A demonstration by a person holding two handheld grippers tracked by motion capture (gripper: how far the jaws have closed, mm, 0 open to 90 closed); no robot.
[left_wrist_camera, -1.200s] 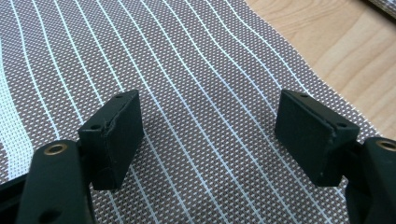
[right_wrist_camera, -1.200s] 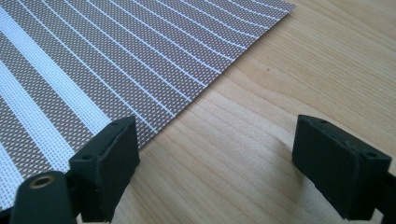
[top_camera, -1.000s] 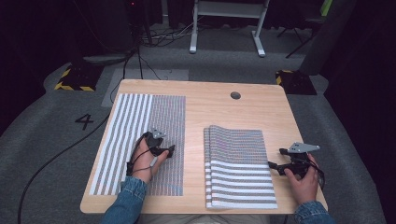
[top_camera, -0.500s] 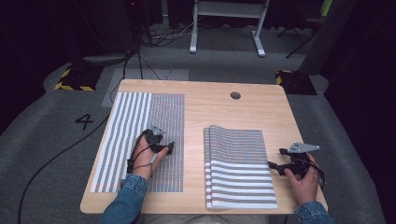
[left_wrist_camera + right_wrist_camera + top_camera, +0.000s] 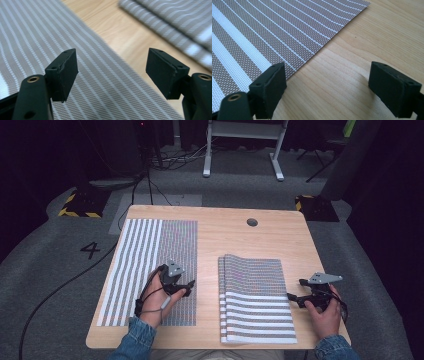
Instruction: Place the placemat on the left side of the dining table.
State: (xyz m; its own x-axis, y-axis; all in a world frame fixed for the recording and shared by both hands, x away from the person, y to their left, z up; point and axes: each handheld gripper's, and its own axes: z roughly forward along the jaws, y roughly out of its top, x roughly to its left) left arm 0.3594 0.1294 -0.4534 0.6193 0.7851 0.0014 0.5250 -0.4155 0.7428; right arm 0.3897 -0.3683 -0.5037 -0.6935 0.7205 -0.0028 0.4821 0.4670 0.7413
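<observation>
Two woven striped mats on a pale wood table (image 5: 220, 240). Flat mat (image 5: 150, 265) lies at left; folded mat (image 5: 255, 300), layered, at right, well apart. Left gripper (image 5: 186, 289) over flat mat's right part, jaws wide, empty. Right gripper (image 5: 294, 298) at folded mat's right edge, jaws wide, empty. Right gripper view shows mesh weave and wood grain. High view shows "4" (image 5: 91, 250) on the grey floor.

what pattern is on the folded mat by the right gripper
Brown-grey weave with white stripes, wide at one end and thin at the other, on the folded mat; the right gripper view shows it best.
</observation>
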